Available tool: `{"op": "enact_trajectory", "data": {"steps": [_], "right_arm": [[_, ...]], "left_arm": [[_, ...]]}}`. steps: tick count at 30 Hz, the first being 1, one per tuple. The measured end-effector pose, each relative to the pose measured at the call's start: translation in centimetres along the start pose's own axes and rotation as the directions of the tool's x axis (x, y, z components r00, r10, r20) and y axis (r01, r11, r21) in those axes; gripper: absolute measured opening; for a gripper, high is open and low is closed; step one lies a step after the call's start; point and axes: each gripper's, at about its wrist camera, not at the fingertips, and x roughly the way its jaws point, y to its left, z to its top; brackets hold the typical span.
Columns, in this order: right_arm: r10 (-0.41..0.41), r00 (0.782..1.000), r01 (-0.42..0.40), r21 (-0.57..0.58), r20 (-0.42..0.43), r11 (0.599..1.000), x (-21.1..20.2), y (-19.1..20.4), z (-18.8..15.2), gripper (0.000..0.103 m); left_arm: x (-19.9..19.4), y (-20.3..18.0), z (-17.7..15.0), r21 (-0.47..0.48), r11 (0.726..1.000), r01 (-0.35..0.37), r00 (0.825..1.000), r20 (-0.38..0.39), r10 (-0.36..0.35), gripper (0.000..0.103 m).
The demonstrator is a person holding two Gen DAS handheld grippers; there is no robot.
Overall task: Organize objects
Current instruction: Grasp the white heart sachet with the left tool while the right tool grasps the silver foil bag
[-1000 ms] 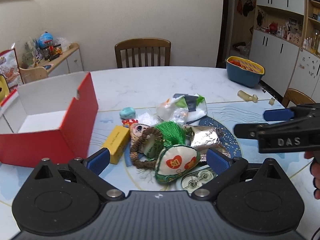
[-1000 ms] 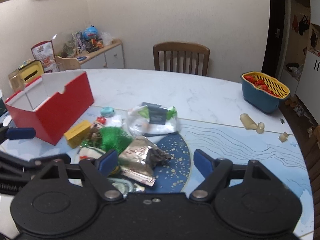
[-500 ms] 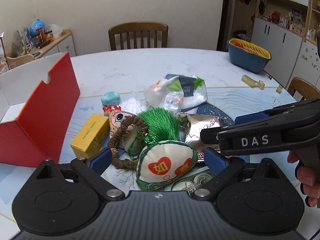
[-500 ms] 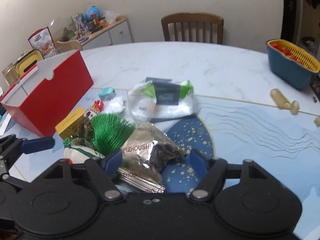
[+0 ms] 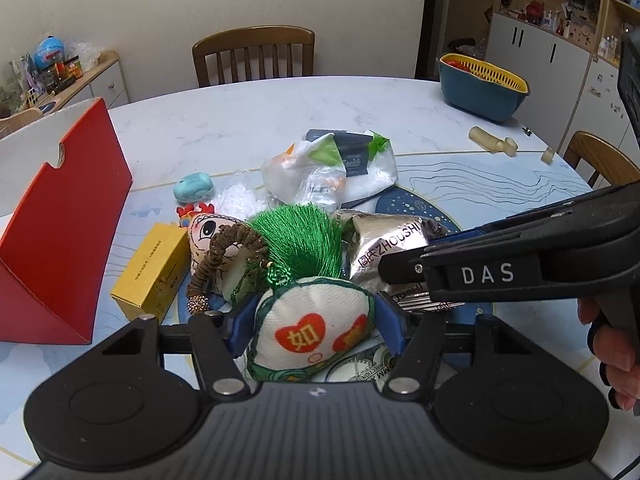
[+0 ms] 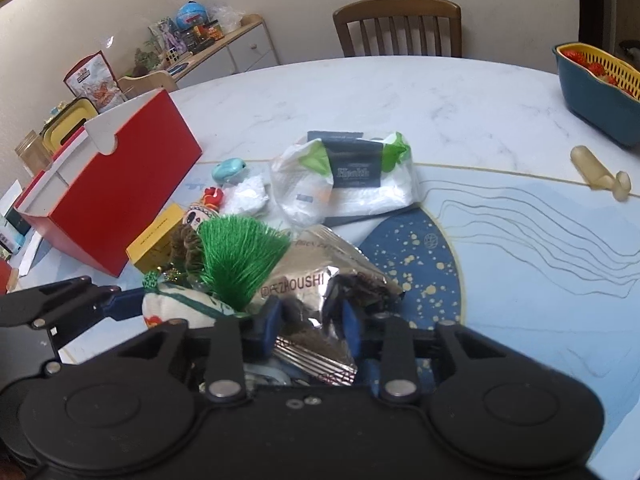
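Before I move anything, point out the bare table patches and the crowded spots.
Bare marble spreads between the red box, the wooden chair and the blue basket. The line-patterned surface right of the white bag is bare too. Crowded: the heap holding the green tassel, foil packet and yellow box.

We see a white pouch [image 5: 316, 322] with orange hearts and green trim, a bright green tassel [image 5: 304, 240], a silver foil packet [image 6: 320, 280], a yellow box [image 5: 150, 272], a red box [image 6: 116, 196] and a blue gold-speckled mat [image 6: 416, 264].
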Motion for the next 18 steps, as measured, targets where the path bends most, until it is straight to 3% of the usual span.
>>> {"op": "enact_trajectory", "data": {"steps": [8,18], "right_arm": [[0.0,0.999,0.001,-0.042,0.034,0.999,-1.3,0.6,0.2,0.01],[0.001,0.996,0.006,-0.067,0.093,0.998,-5.2,1.2,0.6,0.007]], "left_arm": [[-1.4,-0.2,0.8,0.0,1.0,0.018,1.0,0.024,-0.018,0.057],[-5.4,0.7,2.8,0.011,0.997,0.071,0.996,0.052,-0.071,0.056]]}}
